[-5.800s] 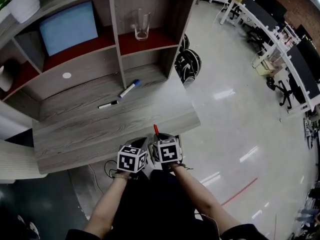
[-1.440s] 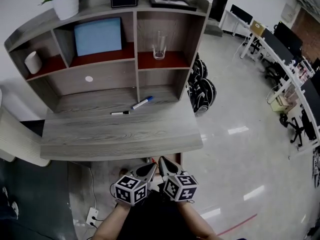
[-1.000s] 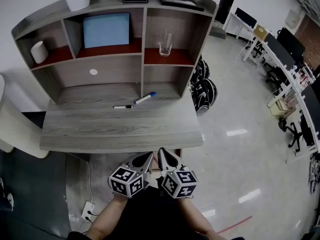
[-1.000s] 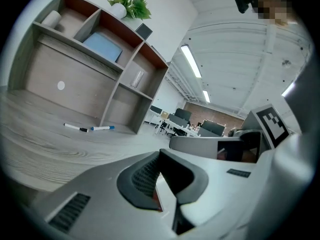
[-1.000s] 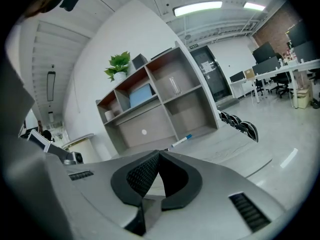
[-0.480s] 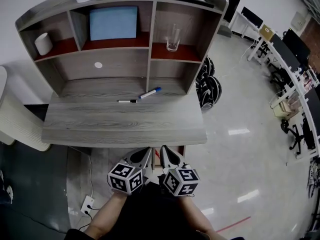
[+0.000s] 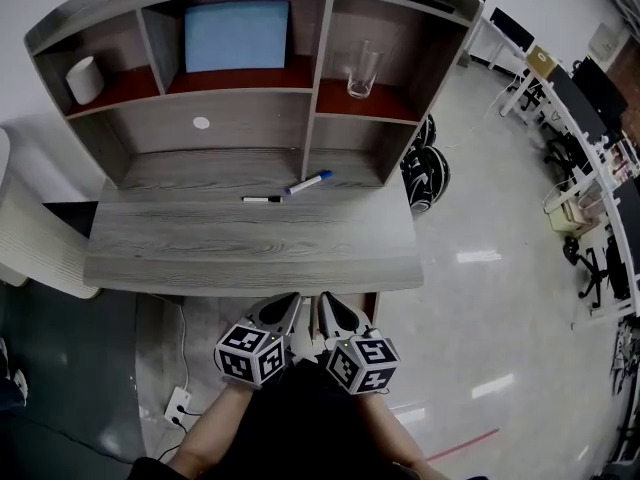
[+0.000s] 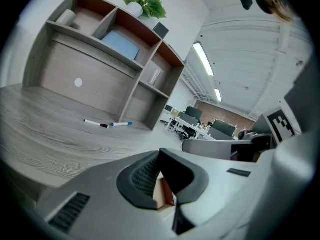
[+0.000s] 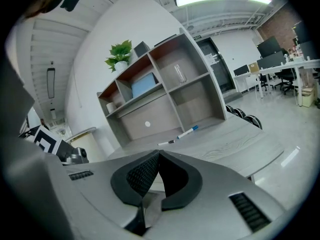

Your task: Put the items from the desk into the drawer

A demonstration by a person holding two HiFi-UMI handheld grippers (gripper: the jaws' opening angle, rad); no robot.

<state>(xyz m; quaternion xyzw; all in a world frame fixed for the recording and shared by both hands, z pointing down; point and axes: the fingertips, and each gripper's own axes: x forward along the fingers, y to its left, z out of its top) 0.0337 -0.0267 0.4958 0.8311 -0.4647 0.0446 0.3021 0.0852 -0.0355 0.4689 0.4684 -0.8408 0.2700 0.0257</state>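
Two markers lie at the back of the grey wooden desk [image 7: 200, 248]: a blue-capped marker [image 7: 309, 182] and a black-capped marker [image 7: 262, 199] to its left. Both also show in the left gripper view, blue-capped marker [image 8: 121, 124] and black-capped marker [image 8: 93, 123], and in the right gripper view, blue-capped marker [image 9: 187, 132] and black-capped marker [image 9: 167, 143]. My left gripper [image 7: 288, 306] and right gripper [image 7: 327, 304] hover side by side just in front of the desk's front edge, both shut and empty. No drawer front is visible.
A hutch with shelves stands on the desk, holding a blue panel [image 7: 235, 35], a drinking glass [image 7: 362, 69] and a white cylinder [image 7: 84, 78]. A white chair [image 7: 30, 253] is at the left. A power strip [image 7: 177, 405] lies on the floor. Office desks stand far right.
My view has shifted slightly, so the desk sits a little lower and more rightward in the frame. Both grippers stay together, shut, below the desk edge.
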